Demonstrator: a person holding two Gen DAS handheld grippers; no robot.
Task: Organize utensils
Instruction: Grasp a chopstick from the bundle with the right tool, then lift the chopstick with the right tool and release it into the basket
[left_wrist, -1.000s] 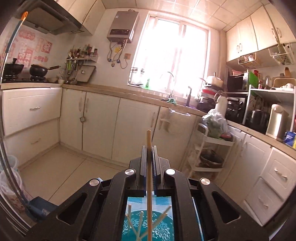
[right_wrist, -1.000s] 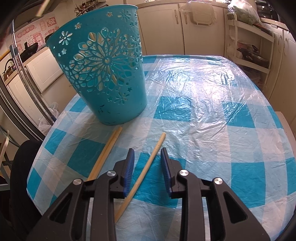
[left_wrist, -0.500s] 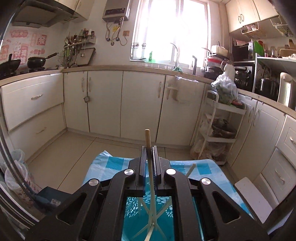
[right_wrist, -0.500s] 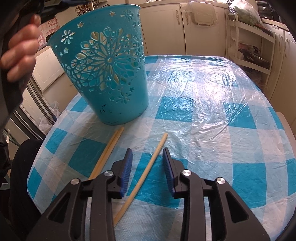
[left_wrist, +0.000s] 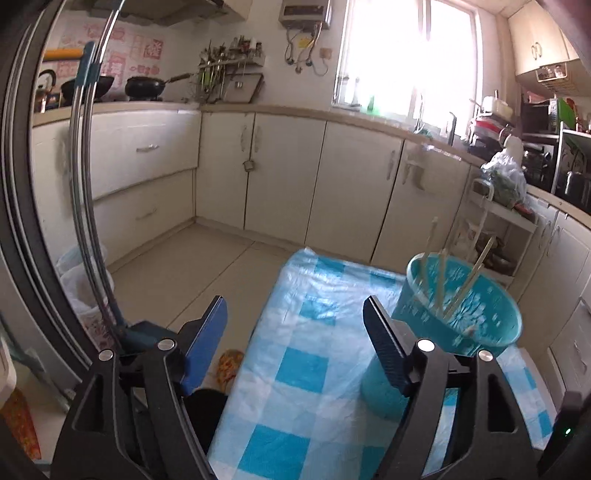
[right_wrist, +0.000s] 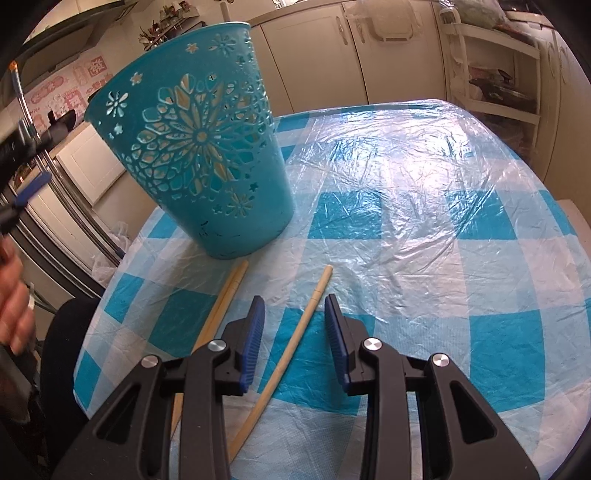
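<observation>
The left gripper (left_wrist: 295, 314) is wide open and empty; the right gripper (right_wrist: 293, 317) is open around a chopstick (right_wrist: 291, 343) beside the blue basket (right_wrist: 207, 155)

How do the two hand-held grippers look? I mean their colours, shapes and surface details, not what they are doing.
Both look alike. The left hand-held gripper and the right hand-held gripper each have a black plastic frame with triangular cut-outs and round silver screws at the joints. Each finger ends in a flat blue pad with a ribbed inner face. No cables or markings are visible. A bare hand shows at the right view's edge.
</observation>
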